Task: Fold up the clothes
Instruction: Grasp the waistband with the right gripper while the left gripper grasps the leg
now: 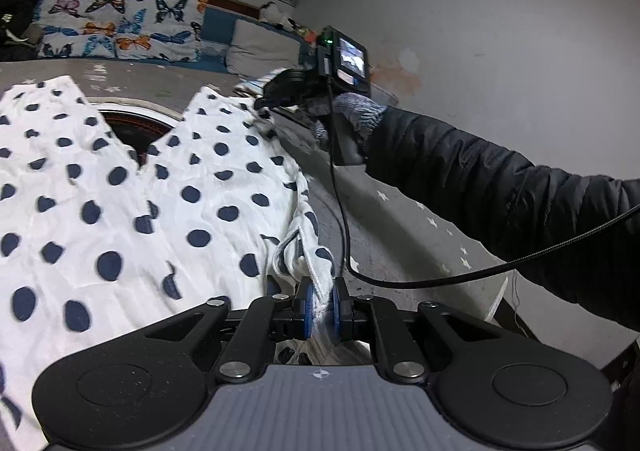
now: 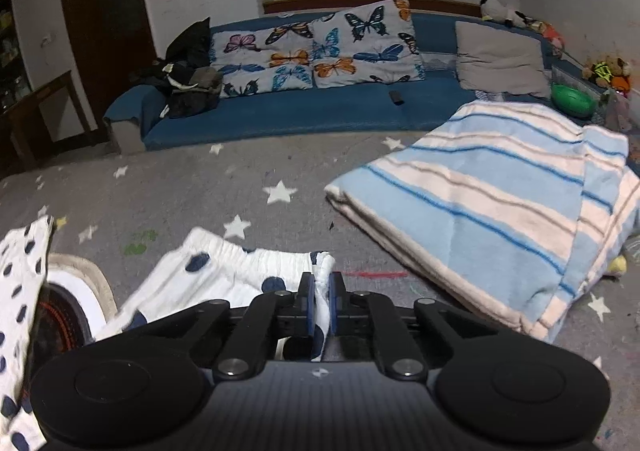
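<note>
On the grey star-printed floor mat (image 2: 224, 187), spread flat: white polka-dot trousers (image 1: 120, 211), both legs fanning away toward the blue sofa (image 2: 304, 111) and parting over a round dark-centred rug (image 1: 136, 125). Clamped on the near edge of the garment, at what looks like the waistband side: the left claw (image 1: 320, 305), blue pads drawn together on a gathered ridge of white cloth. Clamped likewise on the far cuff of the right-hand leg: the right claw (image 2: 319, 305), pads pinching a fold of the elasticated hem, seen from the left wrist as a gloved hand (image 1: 352, 115) and dark padded sleeve (image 1: 500, 187) reaching forward along the garment's right edge. Running between the two grips, roughly along the trousers' long axis: one side seam, waist near, cuff far. Lying left of both claws: the rest of the garment, second leg (image 2: 24, 283) included, still flat and unheld. Judged from this layout: a lengthwise or sideways fold in prospect, with the held edge to be carried leftward over the free leg, or the cuff to be brought back toward the waist; which one, impossible to tell. Close to the right of the cuff, apart from it: a folded blue-striped blanket (image 2: 500, 187), a possible snag for a wide swing. Trailing across the mat: the right claw's black cable (image 1: 440, 279).
</note>
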A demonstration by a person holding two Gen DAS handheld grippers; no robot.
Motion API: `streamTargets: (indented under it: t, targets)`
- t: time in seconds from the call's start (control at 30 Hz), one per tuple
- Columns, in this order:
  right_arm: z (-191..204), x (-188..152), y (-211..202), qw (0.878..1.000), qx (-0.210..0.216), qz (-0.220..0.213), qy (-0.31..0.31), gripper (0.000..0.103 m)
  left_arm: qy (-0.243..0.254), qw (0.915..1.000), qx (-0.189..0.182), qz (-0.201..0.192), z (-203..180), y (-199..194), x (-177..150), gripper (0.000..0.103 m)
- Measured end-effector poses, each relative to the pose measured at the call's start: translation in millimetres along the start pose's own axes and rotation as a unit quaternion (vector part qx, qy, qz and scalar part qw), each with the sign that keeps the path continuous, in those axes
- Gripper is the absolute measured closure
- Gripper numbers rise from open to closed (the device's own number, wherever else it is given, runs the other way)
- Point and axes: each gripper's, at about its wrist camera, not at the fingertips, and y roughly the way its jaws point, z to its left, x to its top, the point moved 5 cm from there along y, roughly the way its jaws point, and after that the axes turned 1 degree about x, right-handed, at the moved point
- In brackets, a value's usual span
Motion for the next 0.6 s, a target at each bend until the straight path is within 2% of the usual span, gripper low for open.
streamTargets:
  t: [0.23,0.33,0.6]
  targets:
    - [25.0,35.9,-26.0,1.0,0.001,-0.018,0.006,0.097,-0.048,0.9978,0.003,-0.047,14.0,-45.1,-2.8,0.093]
    - [48.3,53.1,-33.5,1.0,0.006,-0.022,0.003,0.097,-0.072,0.9952,0.003,-0.066,21.6,-65.0,-8.7,0.093]
    - [152.7,82.3,-33.9,0.998,0.033,-0.034,-0.042,0.097,-0.139,0.9843,0.012,-0.108,52.7,-113.2,-30.3,0.093]
